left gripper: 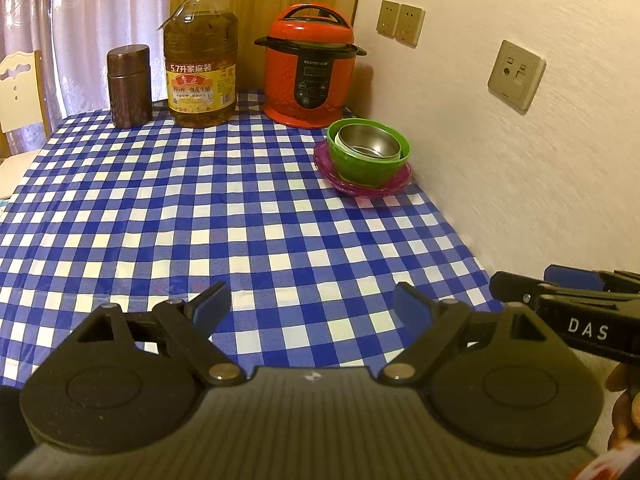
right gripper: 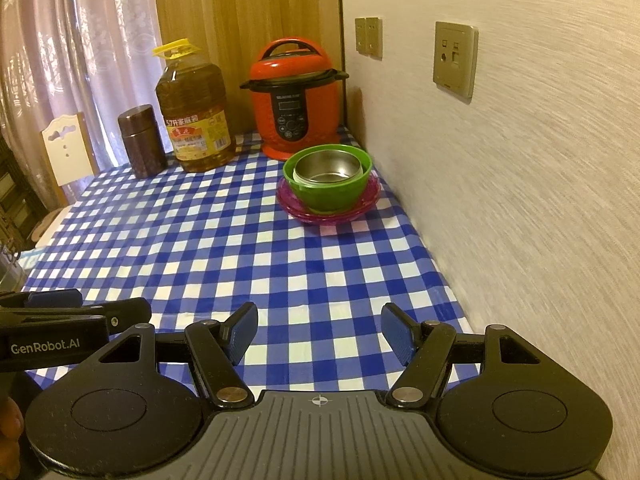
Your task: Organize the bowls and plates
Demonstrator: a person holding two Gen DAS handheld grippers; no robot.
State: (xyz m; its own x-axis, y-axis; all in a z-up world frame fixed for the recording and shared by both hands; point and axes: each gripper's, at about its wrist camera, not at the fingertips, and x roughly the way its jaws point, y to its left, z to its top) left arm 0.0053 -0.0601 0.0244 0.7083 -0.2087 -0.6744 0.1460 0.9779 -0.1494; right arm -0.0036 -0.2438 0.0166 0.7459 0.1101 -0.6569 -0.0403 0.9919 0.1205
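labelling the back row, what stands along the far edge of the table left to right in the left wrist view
brown canister → oil bottle → red pressure cooker → green bowl stacked on the pink plate

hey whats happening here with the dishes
A person holds a gripper in each hand over a blue checked tablecloth. The left gripper and right gripper are open and empty. Near the wall, a steel bowl sits inside a green bowl on stacked pink plates, beside a red cooker. Neither gripper touches them.
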